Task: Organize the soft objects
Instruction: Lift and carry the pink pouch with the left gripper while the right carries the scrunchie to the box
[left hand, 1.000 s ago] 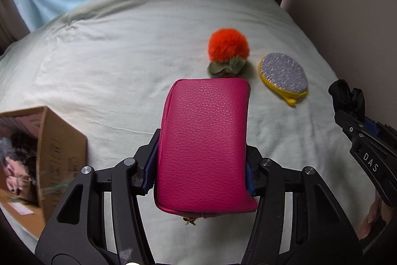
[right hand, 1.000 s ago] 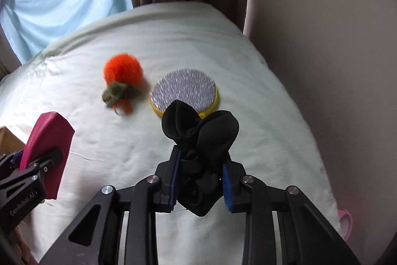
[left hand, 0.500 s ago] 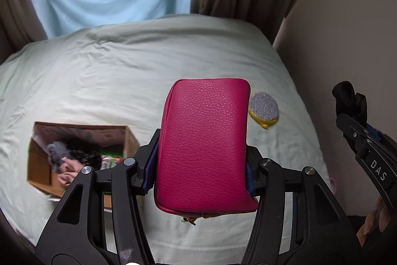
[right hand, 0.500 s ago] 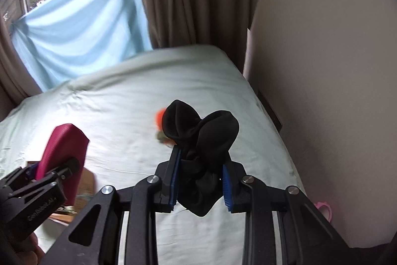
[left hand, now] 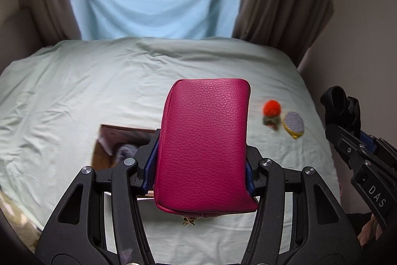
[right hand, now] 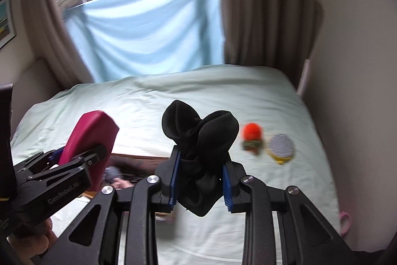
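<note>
The left gripper (left hand: 202,165) clamped the pink pouch (left hand: 206,140) across its padded, yielding middle; the right gripper (right hand: 199,180) pinched limp, light black cloth (right hand: 198,140). Both hung above the box (left hand: 109,145), at nine o'clock of the pouch.

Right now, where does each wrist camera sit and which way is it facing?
Left wrist: on the left gripper, angled down over the bed; shows its fingers clamping the pink pouch, with the right gripper at the edge.
Right wrist: on the right gripper, angled down; fingers clamp the black cloth.
Shared: cardboard box, orange pom-pom, window curtain.
</note>
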A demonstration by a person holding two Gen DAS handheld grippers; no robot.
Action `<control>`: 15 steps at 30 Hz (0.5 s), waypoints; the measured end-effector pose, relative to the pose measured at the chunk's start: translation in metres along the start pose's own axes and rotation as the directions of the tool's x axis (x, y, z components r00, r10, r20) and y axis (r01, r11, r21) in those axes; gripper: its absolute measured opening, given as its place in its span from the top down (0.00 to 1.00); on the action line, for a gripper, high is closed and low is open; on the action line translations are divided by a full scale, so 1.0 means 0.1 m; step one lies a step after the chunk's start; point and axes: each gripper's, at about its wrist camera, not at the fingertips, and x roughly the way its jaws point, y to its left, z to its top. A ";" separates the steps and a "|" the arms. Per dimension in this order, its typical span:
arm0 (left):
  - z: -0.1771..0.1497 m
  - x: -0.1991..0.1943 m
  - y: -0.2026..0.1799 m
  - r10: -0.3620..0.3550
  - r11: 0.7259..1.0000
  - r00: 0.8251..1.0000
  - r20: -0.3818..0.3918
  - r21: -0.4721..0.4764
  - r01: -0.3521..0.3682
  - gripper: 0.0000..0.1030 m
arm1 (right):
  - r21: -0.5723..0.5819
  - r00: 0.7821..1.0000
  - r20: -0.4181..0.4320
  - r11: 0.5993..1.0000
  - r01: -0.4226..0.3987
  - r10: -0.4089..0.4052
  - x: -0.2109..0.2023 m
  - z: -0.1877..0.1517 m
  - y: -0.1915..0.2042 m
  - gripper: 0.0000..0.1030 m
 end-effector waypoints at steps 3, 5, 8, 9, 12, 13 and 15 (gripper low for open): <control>0.01 -0.03 0.37 0.032 0.999 0.999 0.002 -0.014 -0.032 0.51 | -0.022 0.999 -0.017 0.999 -0.042 0.041 0.09 0.00 0.40 0.74; -0.01 -0.02 0.62 0.047 0.999 0.999 -0.006 -0.026 -0.047 0.51 | -0.034 0.997 -0.031 0.997 -0.065 0.064 0.19 -0.02 0.65 0.74; -0.06 0.03 0.97 0.064 0.997 0.998 -0.026 -0.044 -0.065 0.51 | -0.043 0.995 -0.056 0.995 -0.087 0.084 0.35 -0.04 0.95 0.74; -0.07 0.06 1.06 0.069 0.996 0.997 -0.032 -0.047 -0.070 0.51 | -0.046 0.994 -0.062 0.995 -0.090 0.087 0.39 -0.05 1.04 0.74; -0.12 0.14 1.37 0.078 0.995 0.996 -0.051 -0.052 -0.081 0.51 | -0.045 0.992 -0.086 0.995 -0.093 0.089 0.54 -0.10 1.26 0.74; -0.14 0.17 1.46 0.079 0.995 0.995 -0.058 -0.051 -0.082 0.51 | -0.046 0.992 -0.094 0.995 -0.090 0.086 0.60 -0.11 1.32 0.74; -0.16 0.23 1.62 0.073 0.996 0.995 -0.074 -0.049 -0.077 0.51 | -0.056 0.992 -0.108 0.996 -0.074 0.068 0.72 -0.14 1.47 0.74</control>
